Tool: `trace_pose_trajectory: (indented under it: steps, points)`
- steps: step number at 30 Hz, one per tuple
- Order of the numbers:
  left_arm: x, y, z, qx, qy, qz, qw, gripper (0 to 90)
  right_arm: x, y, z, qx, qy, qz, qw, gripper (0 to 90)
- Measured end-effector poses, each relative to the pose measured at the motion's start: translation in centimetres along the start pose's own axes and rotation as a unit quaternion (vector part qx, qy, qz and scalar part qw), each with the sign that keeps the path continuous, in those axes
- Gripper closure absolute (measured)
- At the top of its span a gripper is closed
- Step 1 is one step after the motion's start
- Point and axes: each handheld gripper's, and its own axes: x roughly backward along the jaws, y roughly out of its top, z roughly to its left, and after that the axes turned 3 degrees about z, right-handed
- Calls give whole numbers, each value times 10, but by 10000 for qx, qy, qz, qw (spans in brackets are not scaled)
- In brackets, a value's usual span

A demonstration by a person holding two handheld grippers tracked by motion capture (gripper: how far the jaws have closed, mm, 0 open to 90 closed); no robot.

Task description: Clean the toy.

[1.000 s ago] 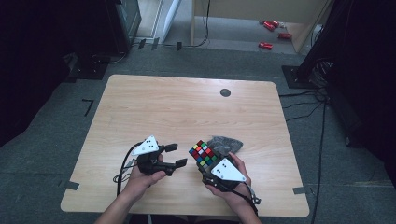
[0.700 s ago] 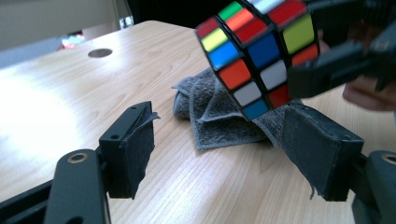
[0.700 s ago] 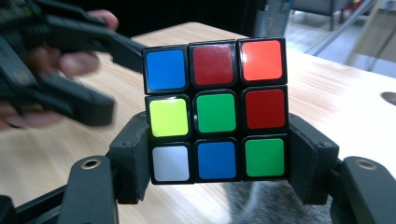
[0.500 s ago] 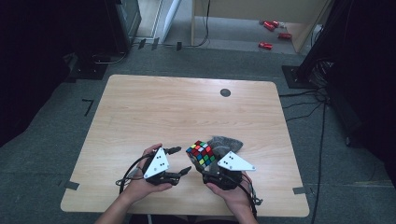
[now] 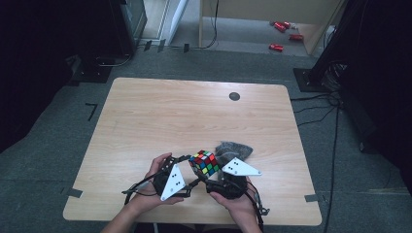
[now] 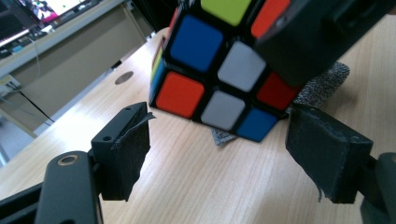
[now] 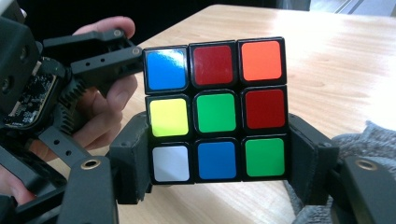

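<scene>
- The table is light wood; the work sits near its front edge, close to the person.
- One puzzle cube is held clear of the tabletop, right of centre, between the two hands.
- One grey cloth lies on the table just behind and to the right of the cube.
- The right gripper is clamped on the cube's lower layer, a pad on each side.
- The left gripper has its jaws apart, having just been opening; nothing is between them.
- From the left gripper the cube lies just ahead and above, tilted, its bottom layer nearest the gap.
- The left hand is the free one, so it looks best placed to take hold of a layer next.
</scene>
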Motion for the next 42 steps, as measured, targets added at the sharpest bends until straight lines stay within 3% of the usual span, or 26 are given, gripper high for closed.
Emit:
trace_pose_trajectory:
  steps: [4, 10, 14, 18, 19, 22, 24, 25, 28, 29, 30, 32, 33, 35, 38, 42]
  points:
    - [0, 0, -2, -127, 67, -80, 9999, 223, -2, 0, 1, -66, 73, 103, 9999, 342]
    - [0, -2, -9, -610, 204, -161, 9978, 242, -9, 0, 3, -312, 422, 461, 9976, 341]
    - [0, -4, -15, -946, 277, -191, 9949, 323, -12, -1, -3, -546, 556, 623, 9950, 337]
    - [1, -3, -11, -769, 328, -186, 9963, 336, -10, -1, -7, -599, 716, 503, 9944, 292]
    - [1, -3, -8, -656, 341, -163, 9971, 336, -9, 0, -7, -603, 784, 426, 9942, 246]
    - [5, -4, 3, -239, 339, -175, 9990, 337, -1, 4, -12, -576, 952, 191, 9936, 229]
    - [7, -5, 11, 120, 248, -202, 9994, 338, 7, 7, -17, -578, 920, -39, 9941, 226]
    - [8, -6, 16, 329, 202, -203, 9991, 338, 10, 8, -20, -573, 869, -131, 9945, 226]
    - [10, -8, 24, 695, 112, -187, 9973, 338, 16, 6, -31, -530, 518, -316, 9967, 235]
    - [10, -8, 27, 839, 29, -173, 9963, 338, 15, 5, -35, -386, 271, -273, 9985, 245]
    - [11, -8, 30, 942, -30, -165, 9954, 338, 14, 2, -37, -187, -121, -203, 9995, 278]
    - [13, -9, 33, 1093, -72, -180, 9938, 338, 9, -6, -41, 44, -826, -18, 9966, 324]
    - [13, -9, 35, 1176, -138, -197, 9928, 338, 6, -10, -45, 31, -984, 145, 9950, 326]
    - [13, -10, 37, 1314, -266, -229, 9907, 338, 0, -16, -52, 6, -1125, 334, 9931, 336]
    - [15, -12, 42, 1539, -708, -385, 9848, 338, -8, -25, -59, 35, -1456, 634, 9873, 356]
    - [16, -11, 45, 1629, -867, -472, 9817, 338, -14, -32, -66, -70, -1589, 816, 9839, 407]
